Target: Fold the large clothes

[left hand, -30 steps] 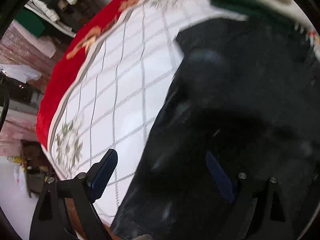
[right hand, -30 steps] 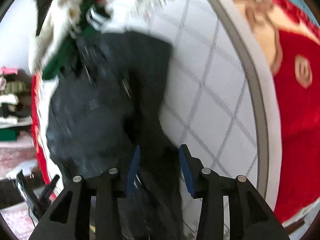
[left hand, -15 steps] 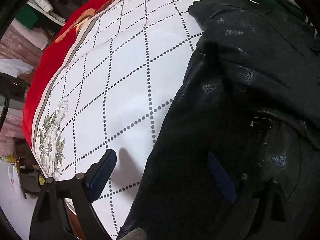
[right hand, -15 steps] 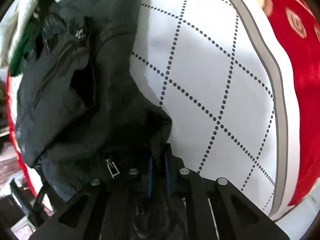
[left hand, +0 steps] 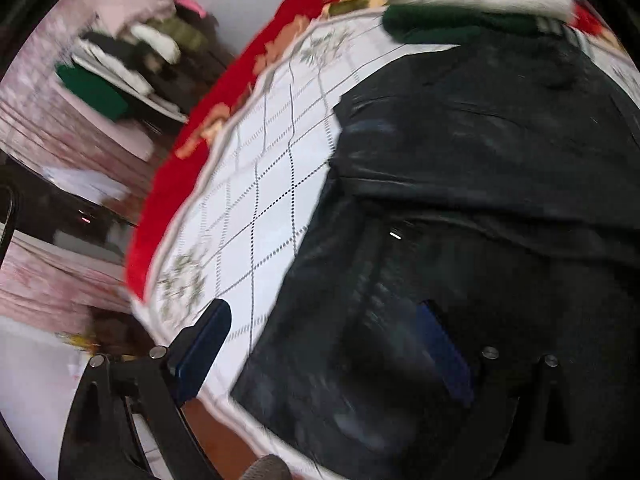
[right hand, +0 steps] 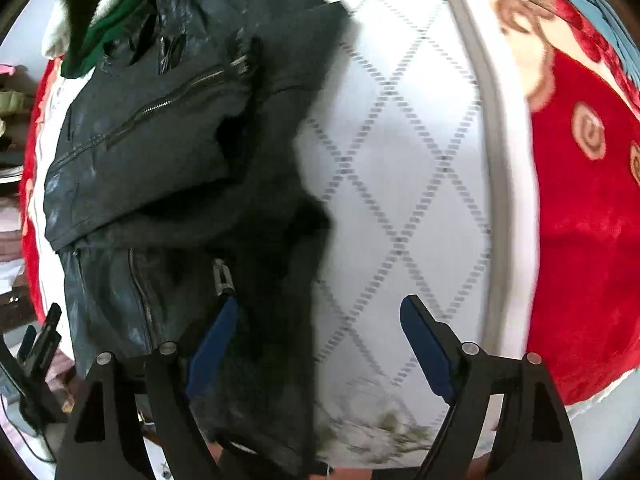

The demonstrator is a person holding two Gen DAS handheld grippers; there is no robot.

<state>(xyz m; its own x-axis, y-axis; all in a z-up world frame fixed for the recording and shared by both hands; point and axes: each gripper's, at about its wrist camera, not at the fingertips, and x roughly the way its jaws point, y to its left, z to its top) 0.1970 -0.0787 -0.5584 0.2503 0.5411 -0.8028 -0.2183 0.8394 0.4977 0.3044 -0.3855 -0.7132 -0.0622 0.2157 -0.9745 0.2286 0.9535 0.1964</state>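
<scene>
Left wrist view: no legible writing. Black leather jacket, folded, lies on the white diamond-quilted cover; left gripper spread wide, empty.

Right wrist view: jacket zipper visible; right gripper wide apart over the jacket's edge, gripping nothing.

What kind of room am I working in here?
Probably a home bedroom or living space. The black leather jacket lies on a white quilted cover over a red floral blanket, much like a bed, and heaps of clothes sit stacked in the background.
</scene>
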